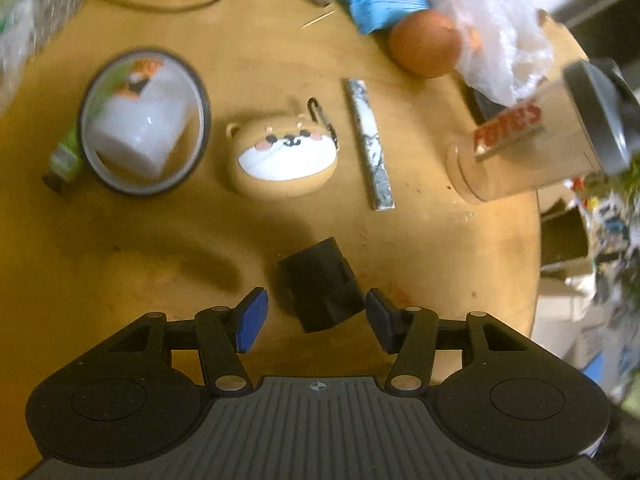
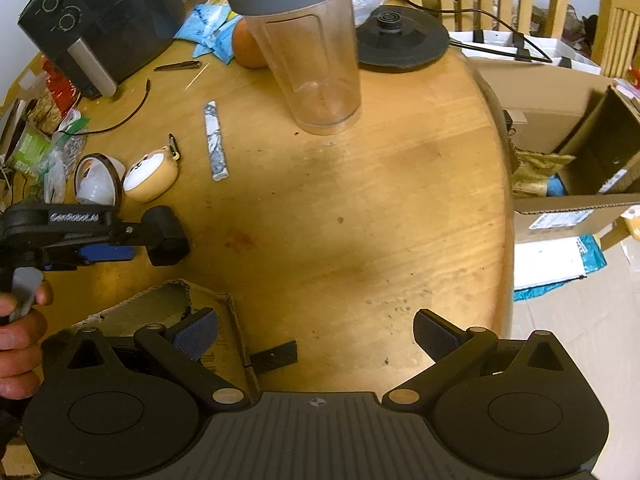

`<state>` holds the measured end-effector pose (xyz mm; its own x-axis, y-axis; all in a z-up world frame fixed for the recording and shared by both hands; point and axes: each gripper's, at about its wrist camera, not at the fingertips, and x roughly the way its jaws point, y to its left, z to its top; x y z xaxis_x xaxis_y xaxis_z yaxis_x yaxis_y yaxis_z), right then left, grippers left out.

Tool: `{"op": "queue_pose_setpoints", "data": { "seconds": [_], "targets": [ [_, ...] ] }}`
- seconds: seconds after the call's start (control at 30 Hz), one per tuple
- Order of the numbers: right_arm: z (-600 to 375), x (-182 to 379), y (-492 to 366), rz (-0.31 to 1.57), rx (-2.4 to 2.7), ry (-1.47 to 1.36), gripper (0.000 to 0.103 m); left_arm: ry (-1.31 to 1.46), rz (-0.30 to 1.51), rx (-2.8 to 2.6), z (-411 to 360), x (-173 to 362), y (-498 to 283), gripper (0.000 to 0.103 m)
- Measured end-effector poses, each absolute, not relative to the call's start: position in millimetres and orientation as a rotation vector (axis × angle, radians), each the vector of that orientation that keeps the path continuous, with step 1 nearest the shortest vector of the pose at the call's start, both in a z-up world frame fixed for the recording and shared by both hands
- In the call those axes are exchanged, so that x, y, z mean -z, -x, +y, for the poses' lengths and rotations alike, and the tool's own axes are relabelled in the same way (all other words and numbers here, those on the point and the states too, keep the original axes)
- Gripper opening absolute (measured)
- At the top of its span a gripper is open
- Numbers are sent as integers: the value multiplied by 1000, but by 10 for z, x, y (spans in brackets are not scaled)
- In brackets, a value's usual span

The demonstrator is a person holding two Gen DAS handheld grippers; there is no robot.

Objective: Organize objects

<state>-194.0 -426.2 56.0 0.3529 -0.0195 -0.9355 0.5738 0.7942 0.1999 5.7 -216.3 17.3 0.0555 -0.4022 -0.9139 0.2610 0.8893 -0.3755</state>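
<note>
On the round wooden table (image 2: 360,208) almost nothing looks sorted yet, so I judge the tidying to be at an early stage. Loose items lie scattered: a dog-face pouch (image 1: 284,156) with a clip, a marbled stick (image 1: 370,144) just beside it, a roll of tape (image 1: 144,122) with a white cup (image 1: 140,124) seen through its hole, an orange (image 1: 426,42), blue packets (image 1: 376,0), a clear shaker bottle (image 2: 308,60) with a grey lid, a kettle base (image 2: 402,40) and an air fryer (image 2: 100,16) at the far rim. Item in hand for this step: a small black block (image 1: 320,284), matte, boxy, with a notch or recess on one face; looks rigid and light. It sits between the blue pads of the left gripper (image 1: 316,316), near the table edge closest to the person. In the left wrist view a gap shows on both sides, so the jaws are partly apart and not pressing; from the right wrist view contact cannot be told. Whether the block rests on the table or is lifted I cannot tell. A hand (image 2: 20,340) works the left tool's trigger. Right gripper (image 2: 316,336) stands wide apart, holding nothing, above a cardboard box (image 2: 168,304) at the near edge, possibly the destination. Remaining: essentially every loose item.
</note>
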Motion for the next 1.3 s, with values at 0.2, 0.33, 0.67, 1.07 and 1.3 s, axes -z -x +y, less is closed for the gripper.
{"op": "queue_pose_setpoints", "data": {
  "seconds": [0.2,0.33,0.67,1.07,1.3],
  "targets": [
    [-4294,-558,2011,1155,431,-575,103,185,1439,490,-2209,-74,-51,42],
    [-4314,-560,2043,1151,439,-583,103,110,1382,505,-2238,-201,16,42],
    [-4275,-544,1963,1147,399,-579,103,-20,1241,510,-2186,-564,71,42],
    [-4192,-584,1733,1122,316,-519,103,-89,1146,443,-1817,-915,103,42],
    [-4107,-596,1546,1105,237,-469,103,-81,1112,404,-1529,-1052,189,42]
  ]
}}
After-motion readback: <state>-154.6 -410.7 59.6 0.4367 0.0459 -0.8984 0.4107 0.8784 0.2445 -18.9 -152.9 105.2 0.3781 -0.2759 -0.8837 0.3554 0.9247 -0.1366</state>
